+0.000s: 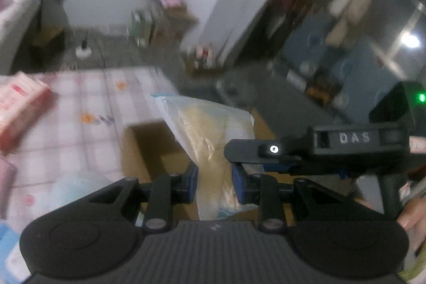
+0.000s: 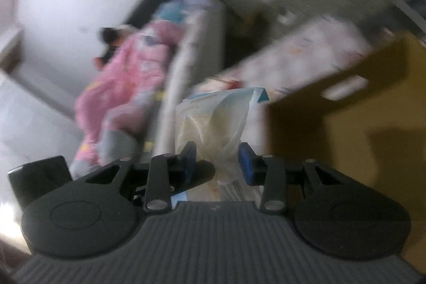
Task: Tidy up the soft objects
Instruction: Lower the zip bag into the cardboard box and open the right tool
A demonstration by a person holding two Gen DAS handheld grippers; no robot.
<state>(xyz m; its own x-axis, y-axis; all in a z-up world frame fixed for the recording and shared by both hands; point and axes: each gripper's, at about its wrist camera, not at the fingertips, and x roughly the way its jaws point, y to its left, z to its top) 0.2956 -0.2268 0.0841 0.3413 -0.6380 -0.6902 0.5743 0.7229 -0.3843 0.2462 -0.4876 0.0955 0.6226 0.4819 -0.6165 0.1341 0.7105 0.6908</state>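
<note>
Clear plastic, crinkled, is seen between both pairs of blue pads: one bag point(image 1: 210, 129) with pale cream-coloured soft contents and a blue strip along its top edge. The bag is held in the air by both grippers at once, over the corner of a table covered in a pink-and-white checked cloth point(image 1: 87, 103) and above an open cardboard box point(image 1: 149, 148) that stands against that corner.

Left gripper point(image 1: 214, 181): fingers clamped on the lower part of the bag, pads pressed into the plastic from both sides. In the left wrist view the right gripper point(image 1: 269, 151) is seen reaching in from the right edge, its black finger laid over the bag just above the left one's right pad; part of a hand point(image 1: 411, 214) is visible behind it.

Right gripper point(image 2: 217, 160): fingers closed on the same bag, plastic bunched between the pads; the bag point(image 2: 213, 121) stands up ahead of them. The brown wall of the cardboard box point(image 2: 332, 124) fills the right side of this view.

A red-and-white pack point(image 1: 21, 105) lies near the left edge of the cloth. Pink bedding point(image 2: 127, 76) is noted further off on a bed. Both views are heavily blurred; finer detail cannot be told.
</note>
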